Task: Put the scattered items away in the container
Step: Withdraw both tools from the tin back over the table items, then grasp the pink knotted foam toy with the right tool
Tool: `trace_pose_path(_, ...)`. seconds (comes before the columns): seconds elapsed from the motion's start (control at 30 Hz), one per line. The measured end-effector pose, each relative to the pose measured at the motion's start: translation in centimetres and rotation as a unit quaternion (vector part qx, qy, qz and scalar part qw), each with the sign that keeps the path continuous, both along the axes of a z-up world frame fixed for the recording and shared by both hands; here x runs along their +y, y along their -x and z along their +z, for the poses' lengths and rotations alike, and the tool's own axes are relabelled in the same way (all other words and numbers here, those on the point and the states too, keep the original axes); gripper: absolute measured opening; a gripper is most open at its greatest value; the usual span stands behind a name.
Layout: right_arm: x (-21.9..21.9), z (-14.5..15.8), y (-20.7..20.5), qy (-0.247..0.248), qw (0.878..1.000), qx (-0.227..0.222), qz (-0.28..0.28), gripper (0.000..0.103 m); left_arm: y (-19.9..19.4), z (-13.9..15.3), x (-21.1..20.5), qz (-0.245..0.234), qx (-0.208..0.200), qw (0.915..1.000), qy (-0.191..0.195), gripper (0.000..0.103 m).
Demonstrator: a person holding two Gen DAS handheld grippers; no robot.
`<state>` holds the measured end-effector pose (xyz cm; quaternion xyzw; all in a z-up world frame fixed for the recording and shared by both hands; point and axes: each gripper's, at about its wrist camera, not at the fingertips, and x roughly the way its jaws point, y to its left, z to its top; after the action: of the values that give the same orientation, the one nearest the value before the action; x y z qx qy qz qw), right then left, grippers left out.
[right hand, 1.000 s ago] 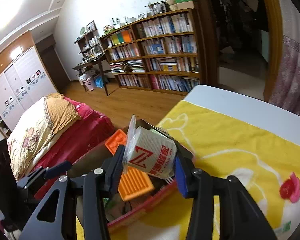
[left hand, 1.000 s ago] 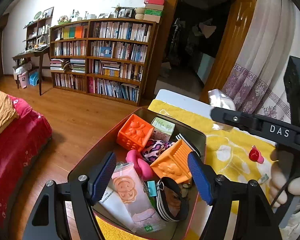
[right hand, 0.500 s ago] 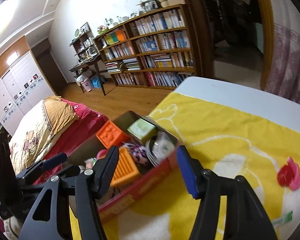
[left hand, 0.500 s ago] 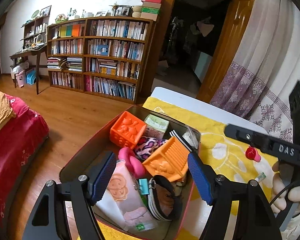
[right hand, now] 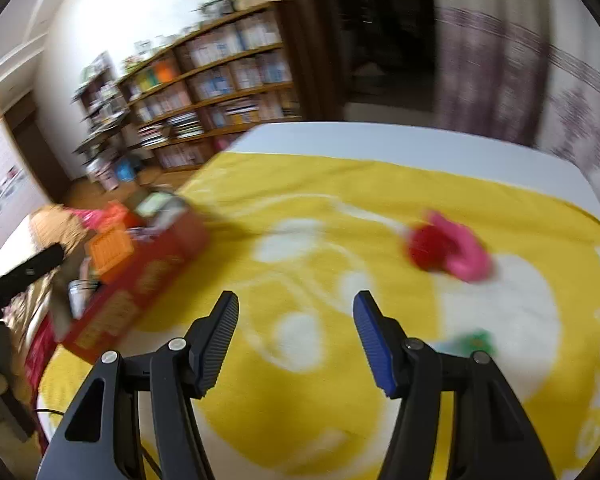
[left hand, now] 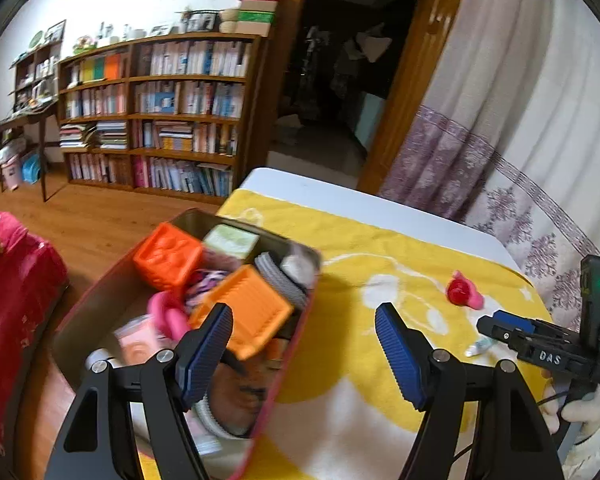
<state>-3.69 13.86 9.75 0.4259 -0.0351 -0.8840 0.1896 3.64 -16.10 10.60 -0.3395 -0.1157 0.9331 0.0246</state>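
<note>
The right hand-held gripper point(right hand: 296, 338) hangs empty over the yellow cloth point(right hand: 340, 184), its jaws just opened wider, near the red-and-pink toy point(right hand: 446, 248). The left hand-held gripper point(left hand: 304, 350) gapes wide and empty at the edge of the box point(left hand: 296, 344) of toys, on the desk point(left hand: 380, 204).

My right gripper point(right hand: 296, 336) stands with jaws apart, nothing between them, above the yellow blanket point(right hand: 340, 208). A red and pink toy point(right hand: 446, 250) lies ahead right. The red container point(right hand: 140, 288) sits left, blurred.
</note>
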Motion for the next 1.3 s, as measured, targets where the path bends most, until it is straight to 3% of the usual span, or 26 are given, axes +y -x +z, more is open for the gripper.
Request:
trace_pose_path(0.13, 5.2, -0.6, 0.9, -0.010, 0.998, -0.006, -0.054, 0.064, 1.0, -0.1, 3.2, -0.031, -0.005, 0.9995, 0.002, 0.075)
trace_pose_path(0.3, 8.1, -1.8, 2.7, -0.034, 0.996, -0.015, -0.084, 0.064, 2.6, -0.9, 7.6, -0.074, -0.025, 0.9969, 0.006, 0.075)
trace_pose_path(0.53, 7.8, -4.2, 6.7, -0.065, 0.995, -0.031, -0.069, 0.064, 4.6, -1.4, 12.6, -0.118, -0.039, 0.9918, 0.029, 0.075)
trace_pose_path(0.83, 5.8, -6.1, 10.1, -0.085, 0.995, -0.034, -0.027, 0.064, 7.3, -2.1, 14.8, -0.128, -0.053, 0.9894, 0.044, 0.075)
trace_pose_path(0.87, 5.6, -6.5, 10.2, -0.092, 0.995, -0.037, -0.025, 0.063, 7.5, -2.3, 15.0, -0.128, -0.056, 0.9891, 0.044, 0.075)
trace_pose_path(0.93, 5.6, -6.7, 10.0, -0.111, 0.993, -0.028, -0.027, 0.052, 8.3, -2.7, 15.3, -0.132, -0.062, 0.9883, 0.043, 0.075)
trace_pose_path(1.07, 7.4, -5.4, 8.7, -0.080, 0.996, -0.027, -0.043, 0.050, 10.0, -3.8, 16.7, -0.142, -0.074, 0.9862, 0.042, 0.075)
trace_pose_path(1.3, 11.0, -2.2, 3.8, -0.072, 0.996, 0.005, -0.058, 0.050, 13.5, -6.6, 21.0, -0.172, -0.107, 0.9781, 0.046, 0.075)
